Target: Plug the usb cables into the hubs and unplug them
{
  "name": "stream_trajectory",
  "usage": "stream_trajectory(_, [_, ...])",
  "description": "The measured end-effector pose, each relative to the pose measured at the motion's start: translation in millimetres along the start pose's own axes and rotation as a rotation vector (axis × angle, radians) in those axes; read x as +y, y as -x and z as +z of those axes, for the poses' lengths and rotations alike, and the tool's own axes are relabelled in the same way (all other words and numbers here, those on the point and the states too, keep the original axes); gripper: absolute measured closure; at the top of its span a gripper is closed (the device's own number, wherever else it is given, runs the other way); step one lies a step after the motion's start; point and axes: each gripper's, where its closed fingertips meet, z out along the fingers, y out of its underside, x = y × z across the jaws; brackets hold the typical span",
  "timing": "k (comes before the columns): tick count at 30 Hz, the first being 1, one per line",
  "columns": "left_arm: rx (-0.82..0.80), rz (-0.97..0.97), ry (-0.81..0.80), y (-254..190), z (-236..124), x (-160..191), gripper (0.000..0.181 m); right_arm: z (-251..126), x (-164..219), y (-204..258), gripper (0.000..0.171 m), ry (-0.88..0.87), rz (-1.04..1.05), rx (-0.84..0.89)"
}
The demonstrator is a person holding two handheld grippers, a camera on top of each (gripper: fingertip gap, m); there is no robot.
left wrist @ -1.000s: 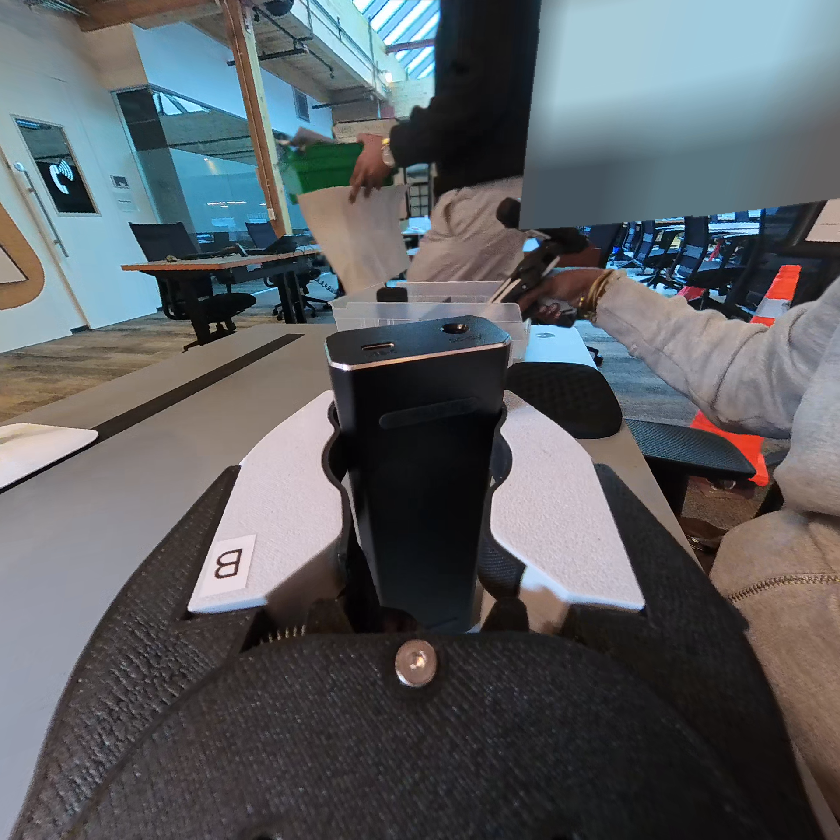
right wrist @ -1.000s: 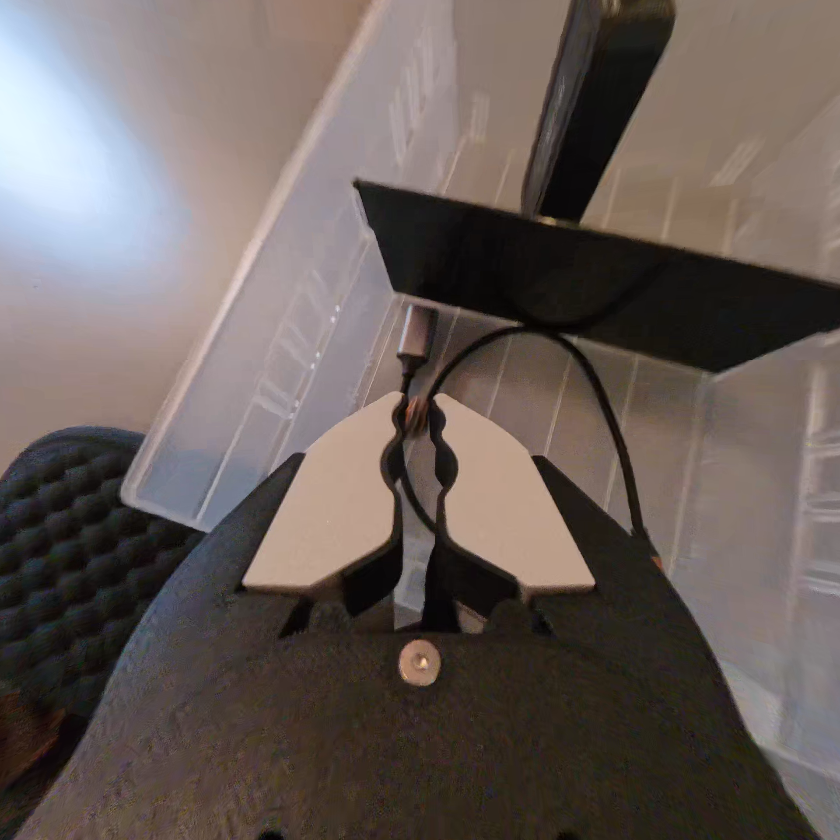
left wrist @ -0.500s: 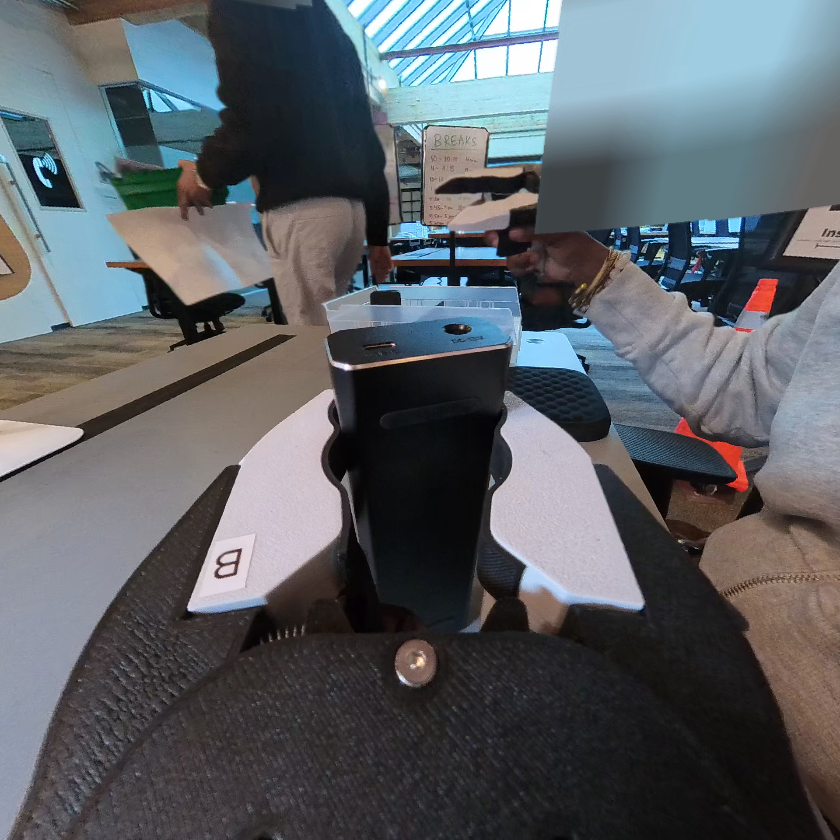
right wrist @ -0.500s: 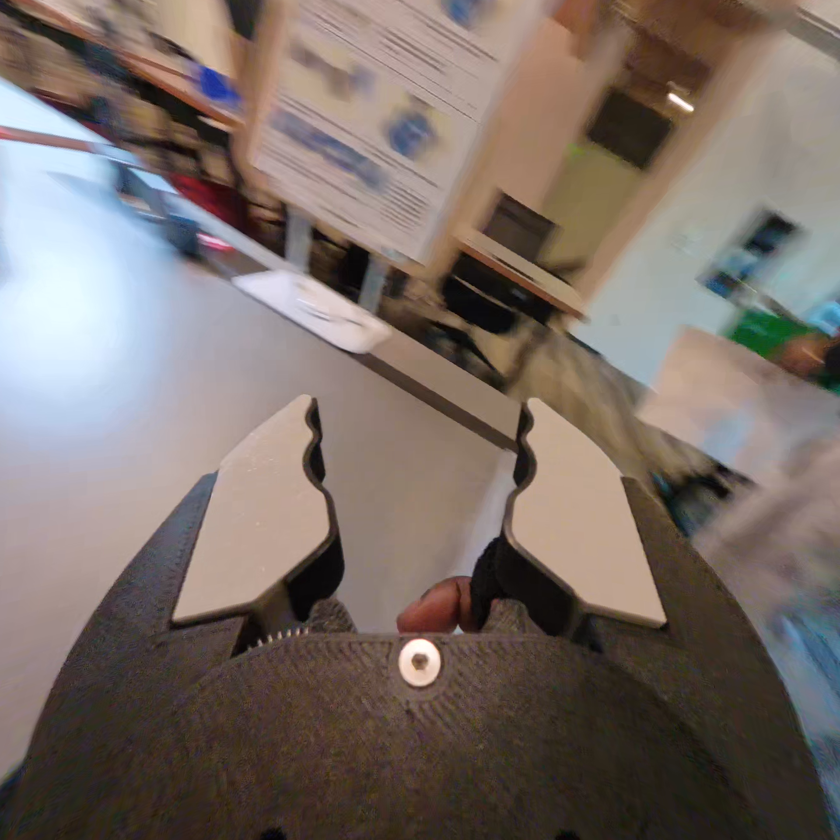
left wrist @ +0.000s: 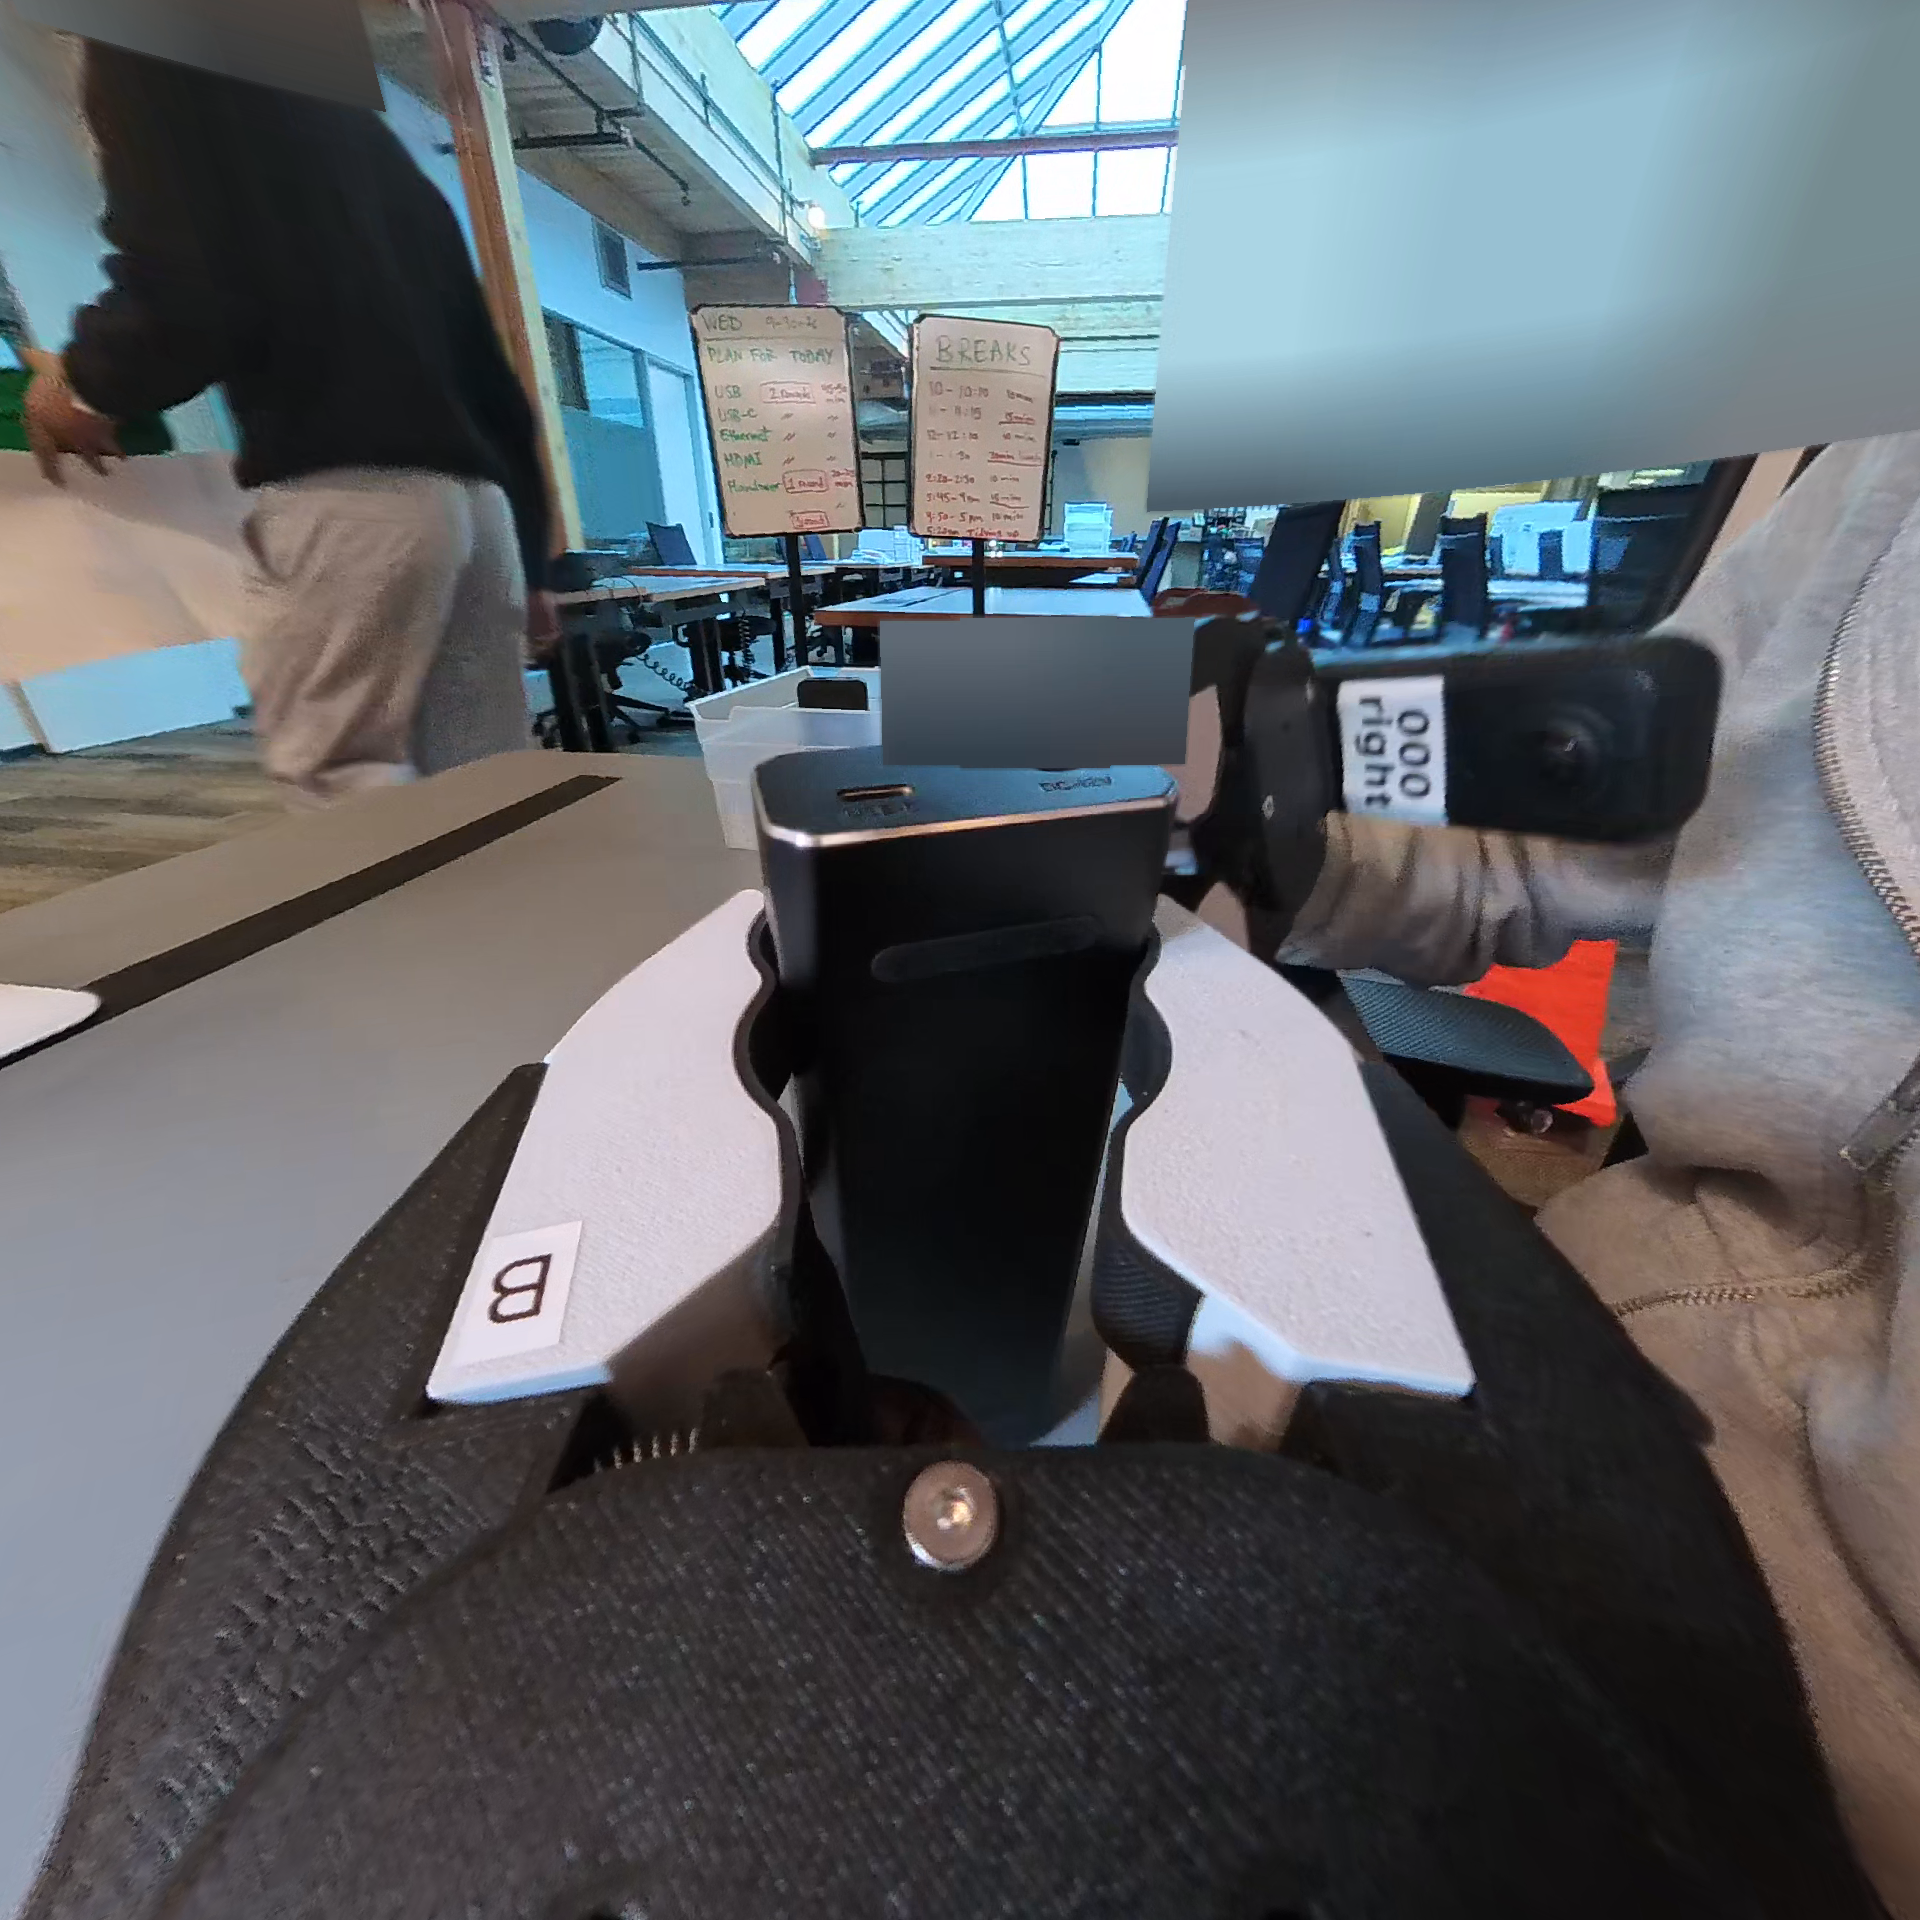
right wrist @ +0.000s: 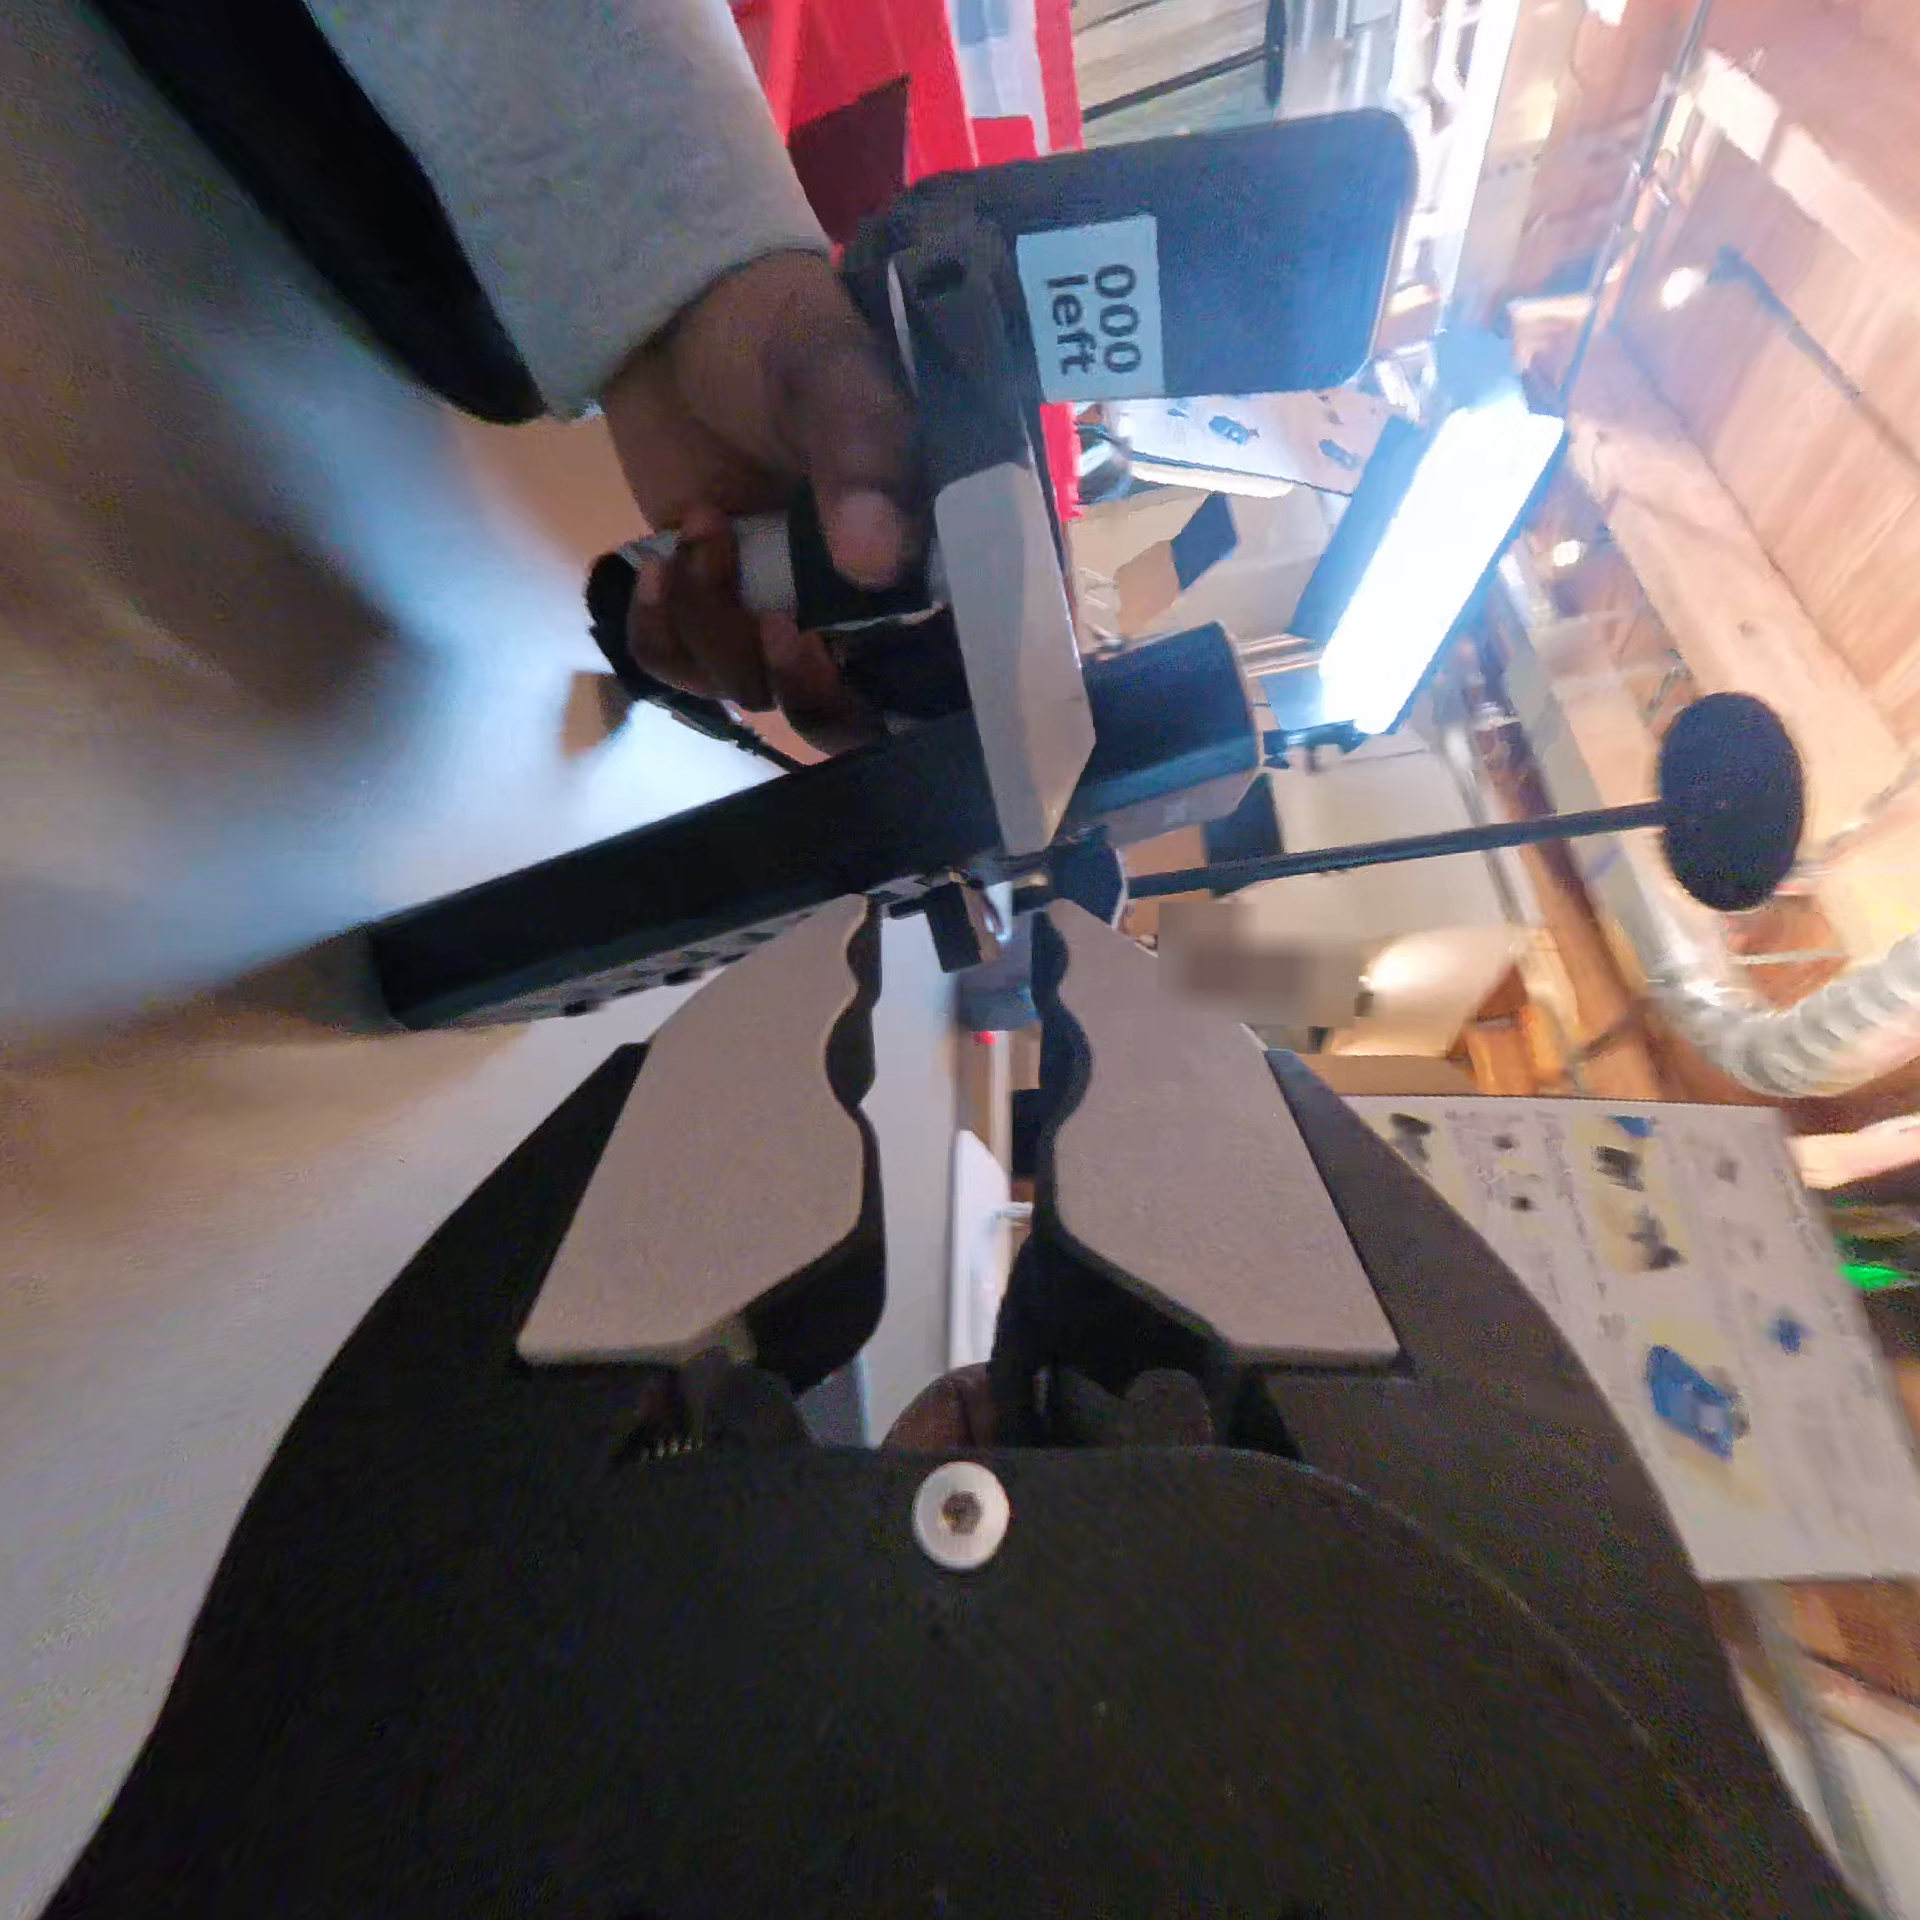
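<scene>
Left wrist view — left gripper [left wrist: 961,1049] clamps hub [left wrist: 961,997]; right gripper [right wrist: 951,945] parted.

The left wrist view looks level along the table [left wrist: 312,1039] toward its far edge, close behind the hub [left wrist: 956,1039]. The right wrist view, rolled sideways, faces that same hub [right wrist: 665,883] from near; both views share it.
</scene>
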Motion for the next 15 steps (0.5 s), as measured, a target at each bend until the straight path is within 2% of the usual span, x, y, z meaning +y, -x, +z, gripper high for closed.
stream_trajectory(3, [0.01, 0.0, -0.001, -3, 3, 1, 0.118, 5, 2, 1, 0.161, 0.023, -0.1, 0.063])
stream_trajectory(6, [-0.004, -0.017, 0.007, -2, 3, 3, 0.118, 5, 2, 0, 0.161, 0.039, -0.138, 0.108])
stream_trajectory(9, [-0.066, 0.059, 0.13, 1, 8, 21, 0.109, 6, 0, 1, 0.161, 0.056, -0.156, 0.131])
stream_trajectory(15, [-0.114, 0.1, 0.153, 2, 6, 21, 0.11, 7, 0, 2, 0.16, 0.107, -0.145, 0.152])
